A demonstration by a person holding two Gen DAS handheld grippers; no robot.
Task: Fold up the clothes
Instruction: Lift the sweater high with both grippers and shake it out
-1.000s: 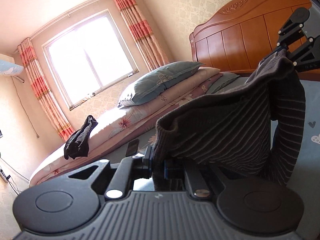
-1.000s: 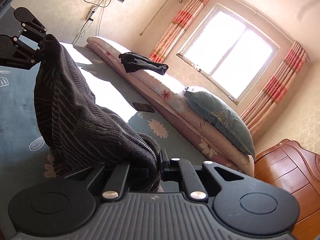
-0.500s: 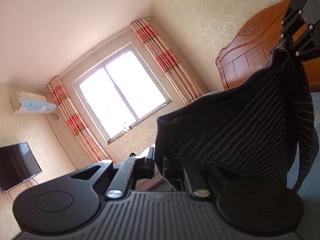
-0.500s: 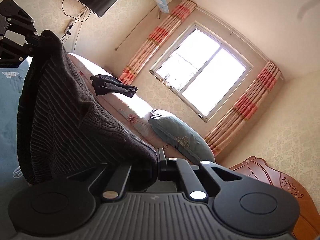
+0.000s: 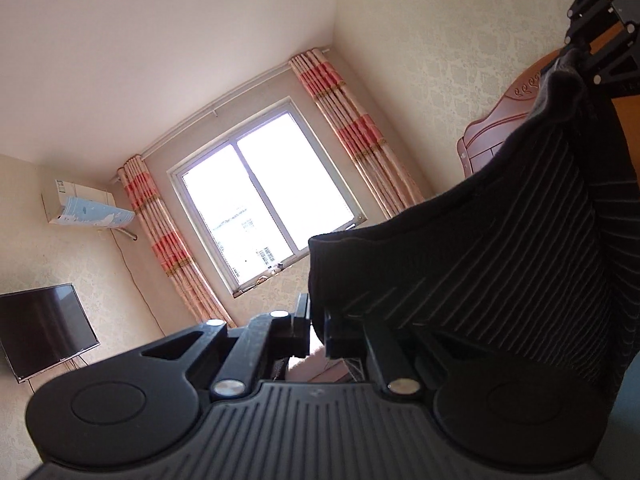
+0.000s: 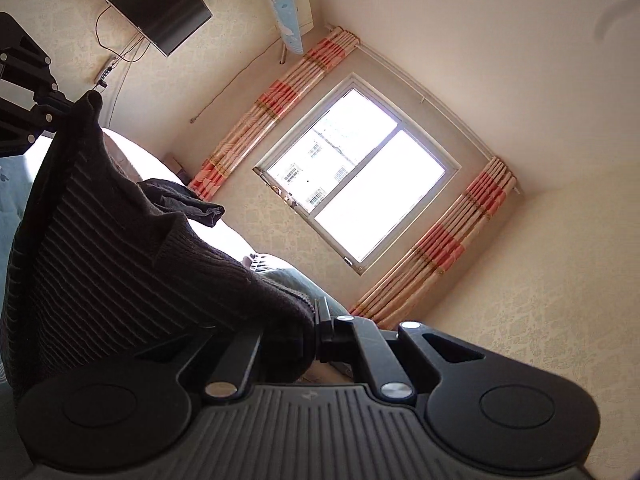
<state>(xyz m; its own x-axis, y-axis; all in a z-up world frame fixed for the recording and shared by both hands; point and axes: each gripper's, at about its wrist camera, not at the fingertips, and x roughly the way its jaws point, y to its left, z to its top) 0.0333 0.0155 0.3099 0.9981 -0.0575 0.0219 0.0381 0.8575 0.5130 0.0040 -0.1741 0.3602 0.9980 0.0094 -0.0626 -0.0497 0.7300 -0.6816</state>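
Note:
A dark knitted sweater with thin pale stripes (image 5: 500, 264) hangs stretched between my two grippers, lifted high above the bed. My left gripper (image 5: 318, 330) is shut on one end of its edge at the bottom centre of the left wrist view; the right gripper (image 5: 588, 64) pinches the other end at the upper right there. In the right wrist view the sweater (image 6: 120, 264) drapes leftwards from my right gripper (image 6: 314, 328), which is shut on its ribbed edge, up to the left gripper (image 6: 60, 108) at the far left.
A window (image 5: 260, 208) with red-striped curtains faces both cameras. A wooden headboard (image 5: 492, 140) stands at the right, a television (image 5: 40, 328) and an air conditioner (image 5: 84, 208) on the left wall. Another dark garment (image 6: 184, 200) lies on the folded quilt (image 6: 132, 152) on the bed.
Both grippers rose with the sweater and tilted upward. The bed, pillow and quilt dropped almost out of the left view; ceiling, window and television came in. The sweater left the bed.

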